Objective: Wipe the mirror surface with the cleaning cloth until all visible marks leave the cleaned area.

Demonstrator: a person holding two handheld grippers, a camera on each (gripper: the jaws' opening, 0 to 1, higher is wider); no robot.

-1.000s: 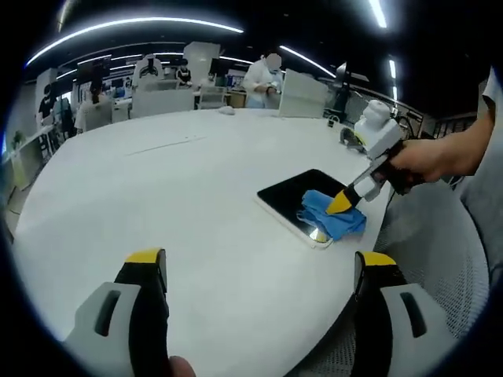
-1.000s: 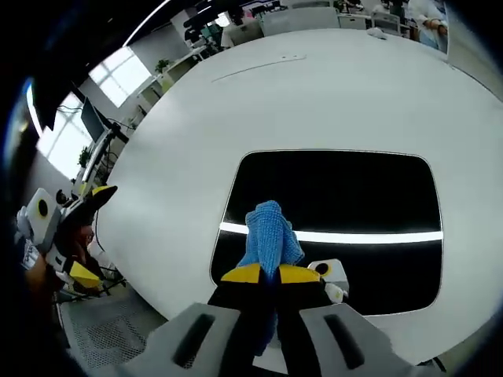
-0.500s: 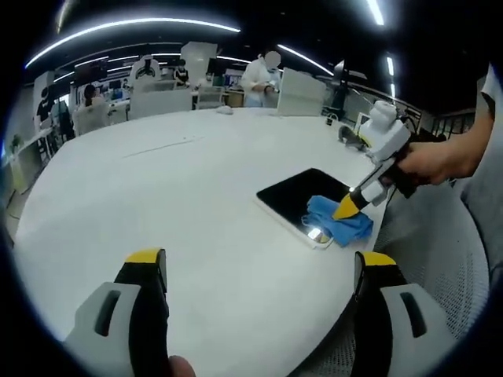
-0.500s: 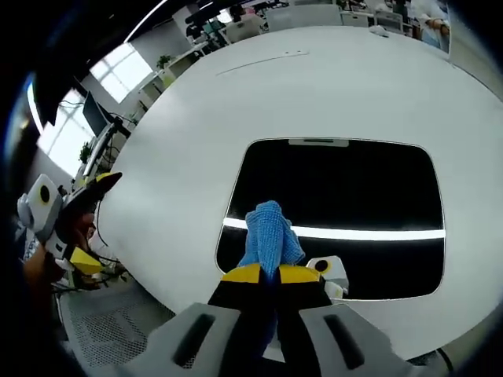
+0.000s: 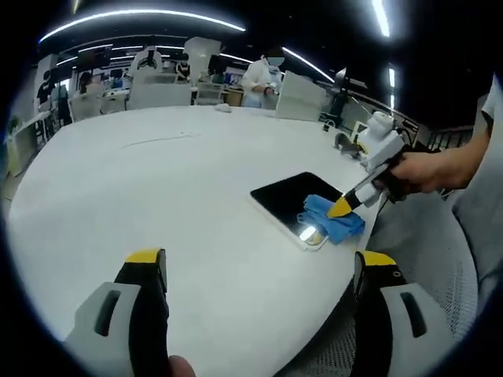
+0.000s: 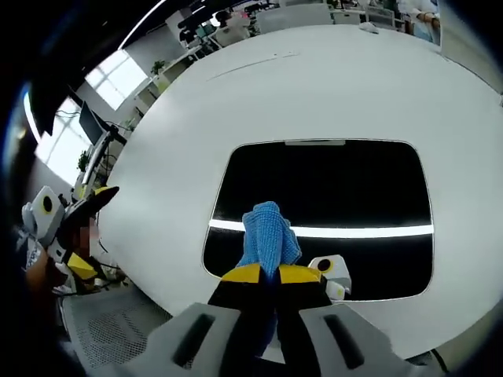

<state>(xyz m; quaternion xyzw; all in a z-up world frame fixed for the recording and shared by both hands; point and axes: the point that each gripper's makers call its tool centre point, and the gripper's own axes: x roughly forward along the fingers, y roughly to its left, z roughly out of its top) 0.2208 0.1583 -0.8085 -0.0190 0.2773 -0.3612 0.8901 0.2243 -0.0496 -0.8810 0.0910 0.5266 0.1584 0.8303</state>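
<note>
A dark rectangular mirror (image 5: 292, 198) (image 6: 330, 188) lies flat near the edge of the round white table (image 5: 157, 181). My right gripper (image 6: 271, 275) (image 5: 340, 209) is shut on a blue cleaning cloth (image 6: 267, 234) (image 5: 330, 218), which rests on the mirror's near end. The mirror reflects a bright ceiling light strip (image 6: 354, 232). My left gripper (image 5: 259, 271) hovers open over the table's near part, well short of the mirror, with nothing between its yellow-tipped fingers (image 5: 145, 258). A hand (image 5: 416, 169) holds the right gripper.
The white table (image 6: 354, 86) stretches far beyond the mirror. Desks, chairs and people (image 5: 263, 78) stand at the room's far side. A mesh chair seat (image 5: 424, 251) sits beside the table's edge. The left gripper (image 6: 75, 228) appears off the table's side in the right gripper view.
The cloth and right gripper have shifted slightly along the mirror's near end. Both views have drifted a little; the left gripper stays open.
</note>
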